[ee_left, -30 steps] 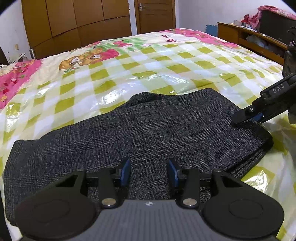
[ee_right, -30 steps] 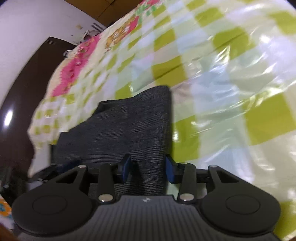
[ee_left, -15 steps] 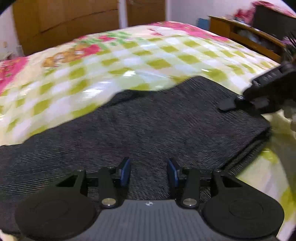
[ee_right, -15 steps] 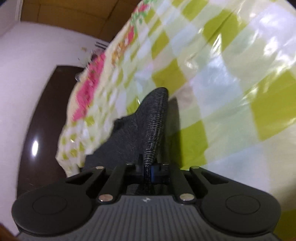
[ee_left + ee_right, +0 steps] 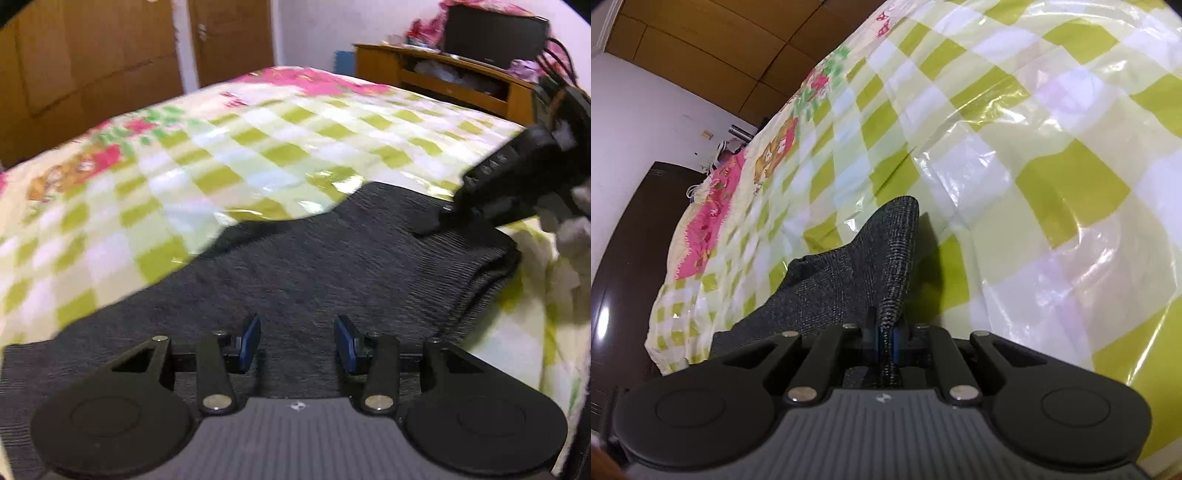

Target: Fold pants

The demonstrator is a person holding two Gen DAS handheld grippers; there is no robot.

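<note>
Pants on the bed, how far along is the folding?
Done: the dark checked pants already lie doubled lengthwise on the checkered bed cover. In hand: the right gripper pinches one end; the left gripper is open above the cloth. Left: folding crosswise.

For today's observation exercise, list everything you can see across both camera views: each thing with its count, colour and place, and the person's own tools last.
pants: one, dark grey, lying across the near side of the bed, one edge pinched.
bed cover: one, glossy green and white check with pink floral patches, under the pants.
wardrobe: one, brown wood, behind the bed.
door: one, brown wood, beside the wardrobe.
low cabinet: one, brown wood, far right of the bed, cluttered.
left gripper: one, black with blue pads, open over the pants.
right gripper: one, black, shut on the pants' edge.
</note>
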